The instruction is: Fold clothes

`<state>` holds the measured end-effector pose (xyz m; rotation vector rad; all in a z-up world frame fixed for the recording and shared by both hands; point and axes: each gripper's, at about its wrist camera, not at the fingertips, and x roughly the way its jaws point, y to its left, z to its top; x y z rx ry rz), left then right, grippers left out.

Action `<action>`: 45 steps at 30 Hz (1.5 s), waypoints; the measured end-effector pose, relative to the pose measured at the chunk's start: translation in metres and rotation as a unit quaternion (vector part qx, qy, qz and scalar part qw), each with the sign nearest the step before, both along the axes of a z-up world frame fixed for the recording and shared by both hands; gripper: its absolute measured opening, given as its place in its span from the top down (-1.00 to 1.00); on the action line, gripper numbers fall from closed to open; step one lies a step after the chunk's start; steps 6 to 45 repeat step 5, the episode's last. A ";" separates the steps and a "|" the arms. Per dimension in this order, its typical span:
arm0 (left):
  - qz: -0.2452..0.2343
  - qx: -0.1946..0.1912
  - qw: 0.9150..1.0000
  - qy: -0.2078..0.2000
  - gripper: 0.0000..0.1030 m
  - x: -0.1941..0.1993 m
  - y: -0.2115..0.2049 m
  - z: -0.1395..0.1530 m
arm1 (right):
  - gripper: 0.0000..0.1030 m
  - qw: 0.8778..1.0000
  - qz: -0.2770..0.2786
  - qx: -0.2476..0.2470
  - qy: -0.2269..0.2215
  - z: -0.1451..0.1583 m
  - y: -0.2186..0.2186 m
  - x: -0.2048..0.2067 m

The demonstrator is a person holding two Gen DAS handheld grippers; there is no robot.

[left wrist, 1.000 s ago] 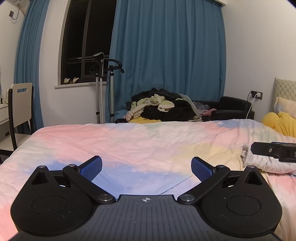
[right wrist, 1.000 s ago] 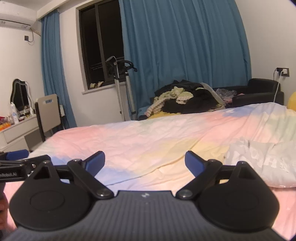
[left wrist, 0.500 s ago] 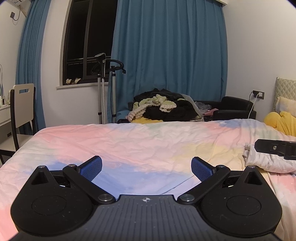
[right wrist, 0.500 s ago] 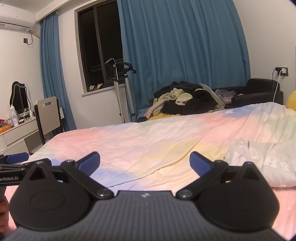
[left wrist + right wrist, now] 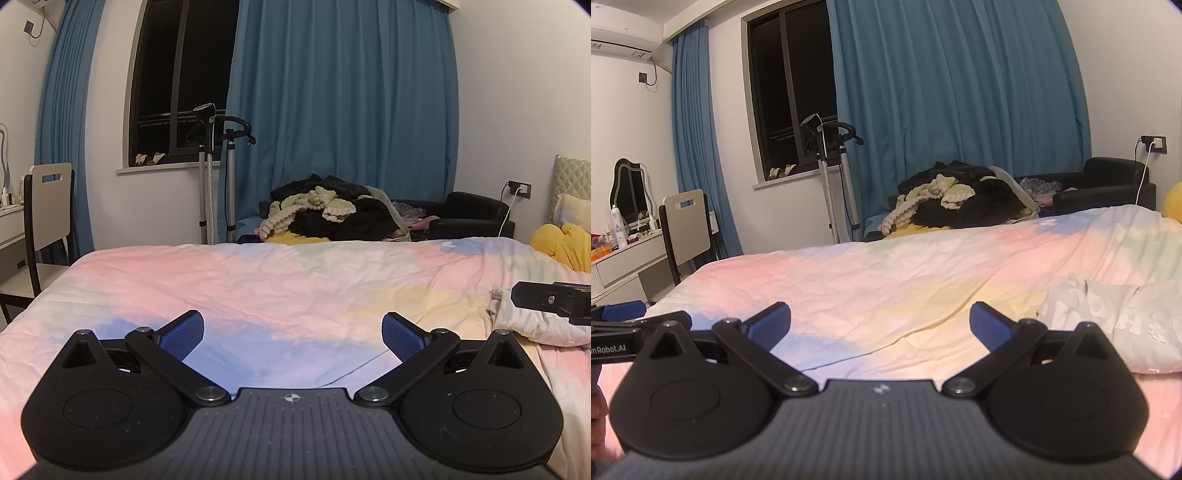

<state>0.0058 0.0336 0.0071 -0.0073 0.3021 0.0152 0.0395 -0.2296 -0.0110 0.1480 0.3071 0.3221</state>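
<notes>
A crumpled white garment with pale lettering [image 5: 1108, 325] lies on the pastel bedsheet [image 5: 886, 280], just right of my right gripper [image 5: 881, 326]. It also shows at the right edge of the left wrist view [image 5: 532, 321]. My right gripper is open and empty above the sheet. My left gripper [image 5: 291, 338] is open and empty over the blue patch of the sheet [image 5: 258, 295], well left of the garment. A finger of the right gripper [image 5: 550, 301] pokes in over the garment in the left wrist view.
A pile of dark and green clothes [image 5: 325, 218] sits on a black sofa [image 5: 476, 218] beyond the bed. A garment steamer stand [image 5: 218, 177] is by the window. A chair [image 5: 40, 221] and dresser [image 5: 624, 258] stand left. A yellow cushion [image 5: 565, 247] lies far right.
Both grippers have tilted up slightly and drifted; the view rises a little. The right gripper's jaws opened a bit wider. The garment has not moved.
</notes>
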 end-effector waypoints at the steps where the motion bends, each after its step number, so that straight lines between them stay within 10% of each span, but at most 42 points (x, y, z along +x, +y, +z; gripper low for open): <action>1: 0.001 0.000 1.000 0.000 -1.00 0.000 0.000 0.000 | -1.00 1.000 0.000 -0.001 0.000 0.000 0.000 0.000; 45: -0.003 -0.001 1.000 -0.002 -1.00 -0.002 0.000 0.000 | -1.00 1.000 0.002 -0.003 0.001 0.000 0.002 0.000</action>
